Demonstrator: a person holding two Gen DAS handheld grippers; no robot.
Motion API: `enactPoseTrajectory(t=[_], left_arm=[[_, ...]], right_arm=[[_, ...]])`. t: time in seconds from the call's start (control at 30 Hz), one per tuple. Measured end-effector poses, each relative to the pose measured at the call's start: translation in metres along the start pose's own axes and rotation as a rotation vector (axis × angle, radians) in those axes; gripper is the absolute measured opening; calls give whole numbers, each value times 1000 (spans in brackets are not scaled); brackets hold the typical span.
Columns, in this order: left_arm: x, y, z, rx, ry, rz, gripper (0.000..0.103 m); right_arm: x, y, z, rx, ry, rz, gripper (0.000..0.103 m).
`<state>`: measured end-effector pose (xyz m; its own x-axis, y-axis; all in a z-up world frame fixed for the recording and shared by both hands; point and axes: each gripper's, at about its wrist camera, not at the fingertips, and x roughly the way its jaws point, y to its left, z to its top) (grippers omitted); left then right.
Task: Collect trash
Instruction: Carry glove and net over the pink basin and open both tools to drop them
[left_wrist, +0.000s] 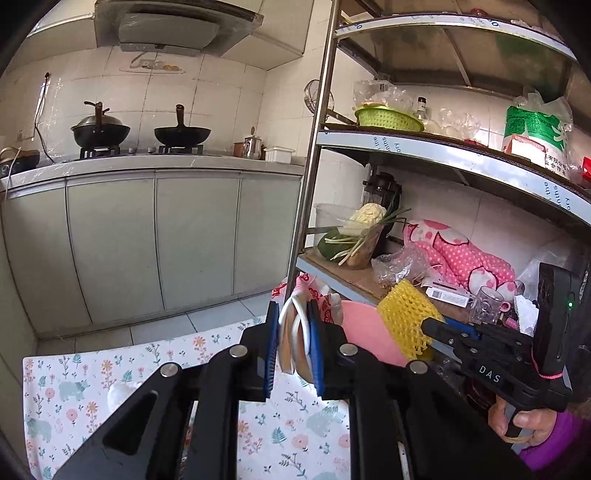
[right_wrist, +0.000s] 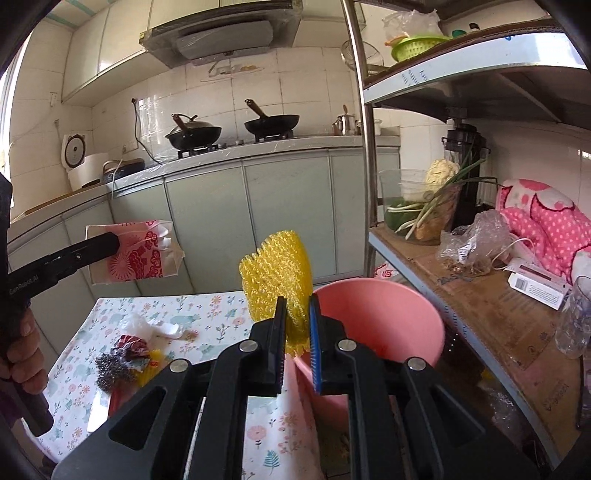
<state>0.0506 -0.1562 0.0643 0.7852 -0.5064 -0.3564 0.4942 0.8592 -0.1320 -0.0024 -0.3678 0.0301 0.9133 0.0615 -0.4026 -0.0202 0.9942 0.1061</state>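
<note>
My left gripper (left_wrist: 293, 334) is shut on a red-and-white paper bag (left_wrist: 295, 328), held in the air over the floral table; it also shows in the right wrist view (right_wrist: 135, 254). My right gripper (right_wrist: 297, 314) is shut on a yellow foam fruit net (right_wrist: 275, 275), held just left of the rim of the pink bin (right_wrist: 384, 325). The net (left_wrist: 408, 317) and the bin (left_wrist: 365, 336) also show in the left wrist view. More trash lies on the table at the left: a steel scourer (right_wrist: 112, 369), a red wrapper (right_wrist: 129, 345) and a white crumpled piece (right_wrist: 166, 326).
A floral-cloth table (right_wrist: 221, 317) stands before grey kitchen cabinets (right_wrist: 207, 221). A metal shelf rack (right_wrist: 491, 314) is on the right with vegetables (right_wrist: 432, 199), a plastic bag (right_wrist: 472, 240), a pink cloth (right_wrist: 546, 218) and a box. Its steel post (right_wrist: 369, 155) stands close to the bin.
</note>
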Motion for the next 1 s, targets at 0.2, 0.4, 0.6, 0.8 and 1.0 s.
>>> enactPoseTrajectory(t=[0.2,0.4,0.6,0.8,1.0], left_arm=[[39,-30,10,17,-7,-59,14],[70,-52,8,49,8,-83,14],[99,-57,4,48,35,-87,14],[129,-56,-5,35,73,-75,14],[158,-59,-20,21,124,-73,15]], right_arm=[[8,-22,5,37,-13,-65,12],[23,-42,6,81,-3,-107,12],[42,-54,-1,105,34,-127,12],[60,-68,-12,127,78,-153,12],[74,-80,-25,143,116,-181,12]])
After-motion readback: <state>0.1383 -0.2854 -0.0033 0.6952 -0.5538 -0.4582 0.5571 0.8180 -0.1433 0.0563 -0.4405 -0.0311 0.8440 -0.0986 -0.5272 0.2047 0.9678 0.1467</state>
